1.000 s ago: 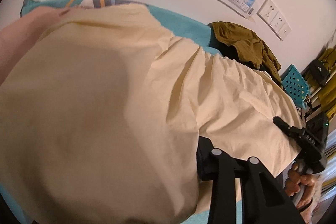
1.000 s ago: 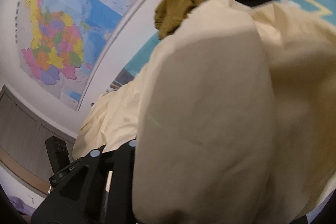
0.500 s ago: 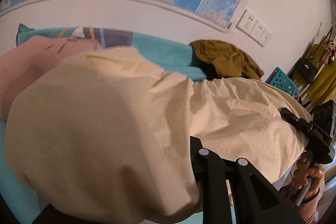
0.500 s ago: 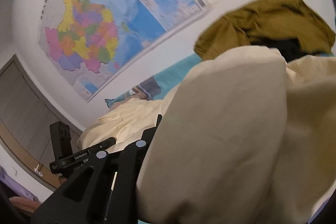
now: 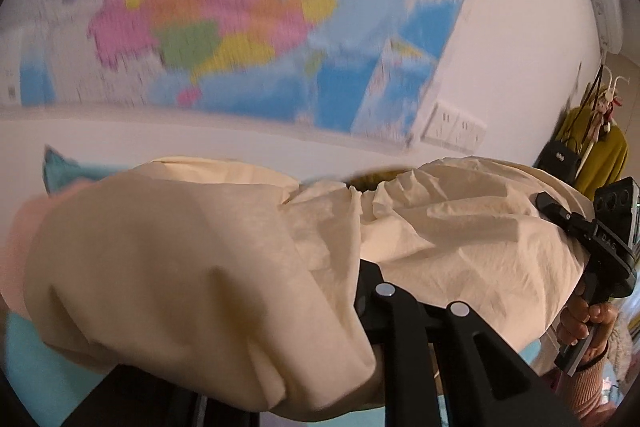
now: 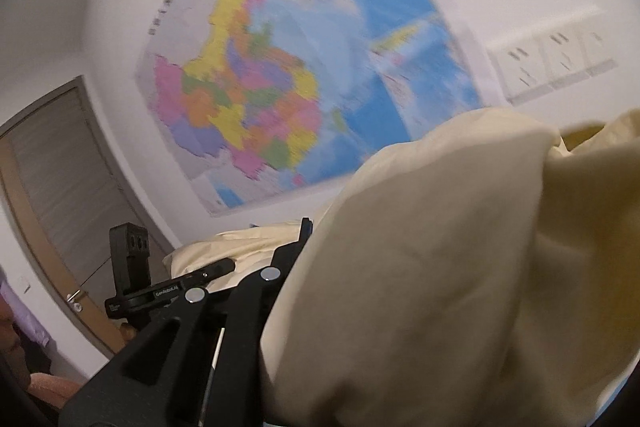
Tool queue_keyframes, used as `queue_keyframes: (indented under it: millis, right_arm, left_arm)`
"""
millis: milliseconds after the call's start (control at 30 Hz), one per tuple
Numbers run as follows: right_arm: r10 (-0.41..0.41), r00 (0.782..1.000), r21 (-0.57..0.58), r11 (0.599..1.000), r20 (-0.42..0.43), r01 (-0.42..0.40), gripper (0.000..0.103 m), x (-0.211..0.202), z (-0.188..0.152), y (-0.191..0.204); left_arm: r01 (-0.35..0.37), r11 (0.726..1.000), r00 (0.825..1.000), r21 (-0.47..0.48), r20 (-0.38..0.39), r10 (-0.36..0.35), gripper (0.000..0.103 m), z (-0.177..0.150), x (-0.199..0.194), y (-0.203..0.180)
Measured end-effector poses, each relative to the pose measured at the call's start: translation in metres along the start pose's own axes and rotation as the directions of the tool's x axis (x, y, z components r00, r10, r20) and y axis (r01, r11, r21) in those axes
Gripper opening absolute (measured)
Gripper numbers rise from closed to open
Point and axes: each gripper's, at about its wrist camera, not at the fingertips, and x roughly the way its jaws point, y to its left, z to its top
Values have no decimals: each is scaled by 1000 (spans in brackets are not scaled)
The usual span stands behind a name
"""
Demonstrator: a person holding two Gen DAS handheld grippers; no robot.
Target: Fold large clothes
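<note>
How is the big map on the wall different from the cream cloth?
The map is flat on the wall; the cream cloth is bunched and wrinkled. The map has many bright colours; the cloth is one pale colour. The map hangs far back; the cloth is draped right over both grippers. Both look large.

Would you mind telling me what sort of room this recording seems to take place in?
Most likely a bedroom in a home: a colourful wall map hangs above a surface with a teal cover, a door is at one side, and clothes hang on a rack in the corner.
</note>
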Motion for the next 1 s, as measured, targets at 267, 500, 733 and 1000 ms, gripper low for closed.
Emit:
queue_keyframes:
  millis: [267, 500, 733, 1000]
  right_arm:
    - [176, 984, -32, 984, -31, -176, 12, 112, 33, 50]
    - [273, 957, -16, 961, -102, -276, 12, 244, 29, 89]
    - [310, 930, -36, 946, -199, -323, 12, 339, -40, 117]
    - [285, 822, 74, 955, -494, -287, 29, 391, -156, 101]
  left_arm:
    - [-170, 985, 977, -42, 122, 173, 16, 77, -50, 80]
    - [-371, 922, 910, -107, 153, 384, 15, 116, -59, 170]
    - [-465, 862, 856, -202, 148, 496, 16, 107, -58, 279]
    - [-575, 759, 812, -306, -103, 574, 20, -4, -8, 387]
